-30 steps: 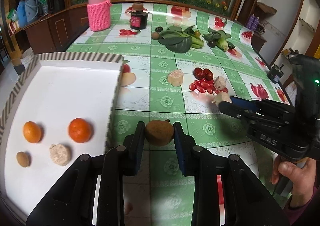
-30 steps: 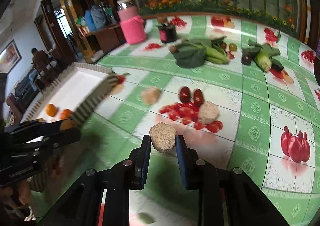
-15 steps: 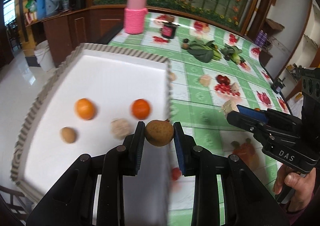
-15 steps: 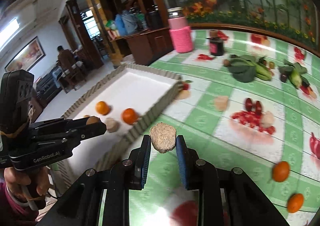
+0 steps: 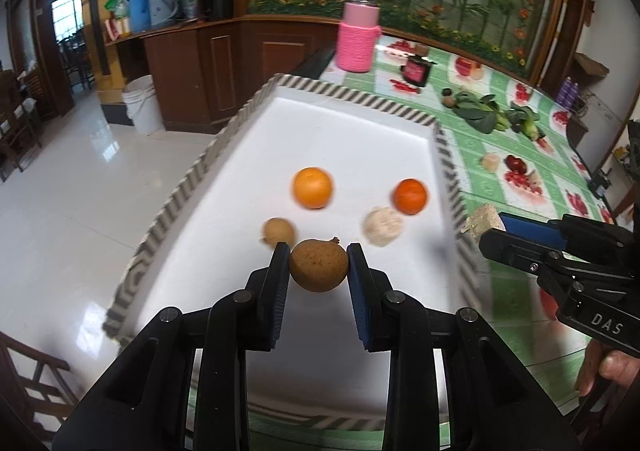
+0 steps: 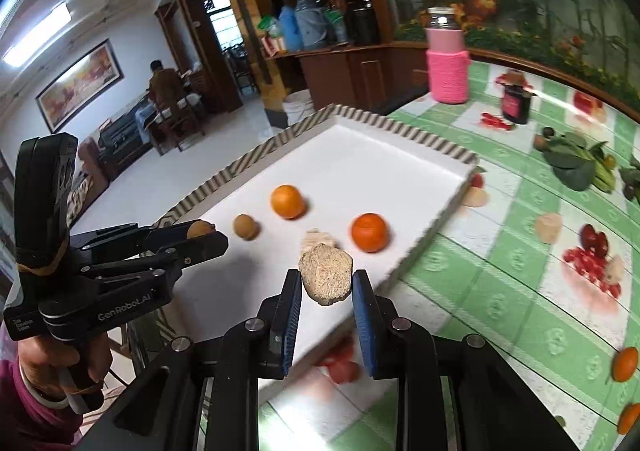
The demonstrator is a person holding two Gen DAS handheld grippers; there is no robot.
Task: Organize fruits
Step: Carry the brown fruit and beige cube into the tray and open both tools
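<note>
My left gripper (image 5: 318,265) is shut on a round brown fruit (image 5: 319,265) and holds it above the near part of the white tray (image 5: 360,139). In the tray lie two oranges (image 5: 312,187) (image 5: 409,196), a small brown fruit (image 5: 278,231) and a pale rough fruit (image 5: 383,226). My right gripper (image 6: 326,285) is shut on a beige rough fruit (image 6: 326,280) over the tray's near right edge (image 6: 448,207); it also shows in the left wrist view (image 5: 486,221). The left gripper shows in the right wrist view (image 6: 200,231).
On the green fruit-print tablecloth (image 6: 520,311) lie a pale fruit (image 6: 549,227), leafy vegetables (image 6: 572,167), a pink-sleeved jar (image 6: 447,63), a dark jar (image 6: 516,105) and loose oranges (image 6: 625,364) at the right. The table's left edge drops to the floor.
Both grippers have moved left from over the tablecloth to over the tray, each still holding its fruit. The tray now fills the middle of both views.
</note>
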